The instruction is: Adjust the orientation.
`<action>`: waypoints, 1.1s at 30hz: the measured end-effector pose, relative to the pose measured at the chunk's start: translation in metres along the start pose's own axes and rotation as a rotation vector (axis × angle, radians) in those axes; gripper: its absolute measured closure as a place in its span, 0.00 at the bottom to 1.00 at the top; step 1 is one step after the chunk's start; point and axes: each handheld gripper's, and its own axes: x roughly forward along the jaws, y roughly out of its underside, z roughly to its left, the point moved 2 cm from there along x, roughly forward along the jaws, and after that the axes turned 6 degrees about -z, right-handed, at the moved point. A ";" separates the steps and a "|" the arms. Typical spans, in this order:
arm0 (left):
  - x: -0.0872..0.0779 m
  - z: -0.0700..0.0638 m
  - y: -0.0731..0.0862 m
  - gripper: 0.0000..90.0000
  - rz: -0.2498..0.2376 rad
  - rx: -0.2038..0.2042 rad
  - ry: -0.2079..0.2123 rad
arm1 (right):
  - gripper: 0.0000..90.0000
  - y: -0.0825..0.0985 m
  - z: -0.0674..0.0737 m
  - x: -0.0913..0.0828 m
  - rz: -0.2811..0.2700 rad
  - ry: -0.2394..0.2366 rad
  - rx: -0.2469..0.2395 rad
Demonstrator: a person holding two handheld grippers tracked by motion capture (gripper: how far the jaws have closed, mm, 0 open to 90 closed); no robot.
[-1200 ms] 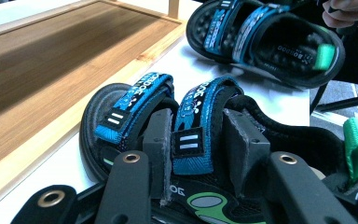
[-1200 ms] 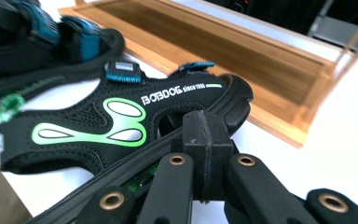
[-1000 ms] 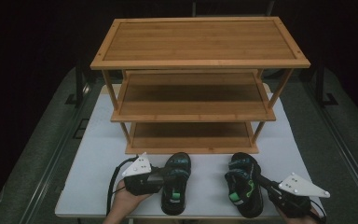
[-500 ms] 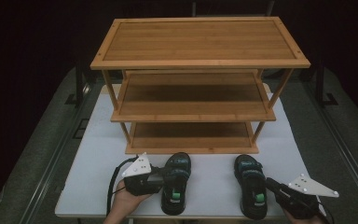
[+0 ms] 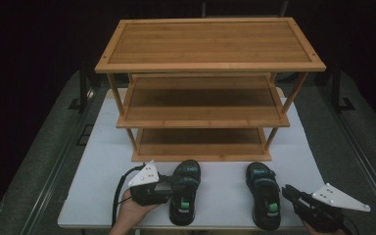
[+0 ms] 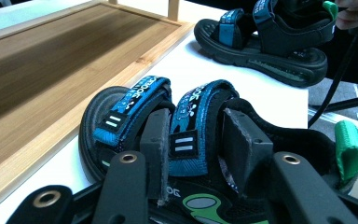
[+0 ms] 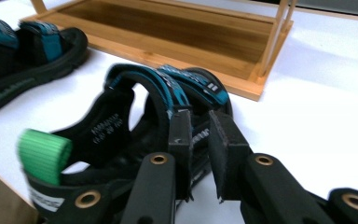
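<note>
Left gripper (image 5: 174, 188): clamped on the blue strap of the left sandal (image 5: 185, 192) (rack's (image 5: 203, 115) 7 o'clock).
Right gripper (image 5: 286, 192): jaws just opening slightly, nothing gripped, right sandal (image 5: 263, 195) at its 9 o'clock.

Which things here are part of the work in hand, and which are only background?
In hand:
- left sandal, a strap between the pads of the left gripper
- right sandal, beside the right gripper, whose jaws have just been opening
- three-tier wooden rack, probably where they go

Background:
- white table
- green floor
</note>
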 end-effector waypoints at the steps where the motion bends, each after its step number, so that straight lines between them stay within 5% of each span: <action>1: 0.000 0.000 0.000 0.68 -0.001 0.000 -0.001 | 0.86 -0.001 0.001 -0.001 -0.004 -0.005 0.001; 10: 0.000 -0.001 0.000 0.67 0.000 0.003 -0.007 | 0.74 -0.005 0.009 0.002 -0.007 -0.047 0.010; 19: -0.001 -0.004 -0.002 0.61 0.011 0.021 -0.031 | 0.62 -0.004 0.014 0.012 0.038 -0.025 -0.006; 33: 0.002 -0.004 0.000 0.61 0.041 0.018 -0.060 | 0.59 -0.002 0.018 0.022 0.060 0.010 0.001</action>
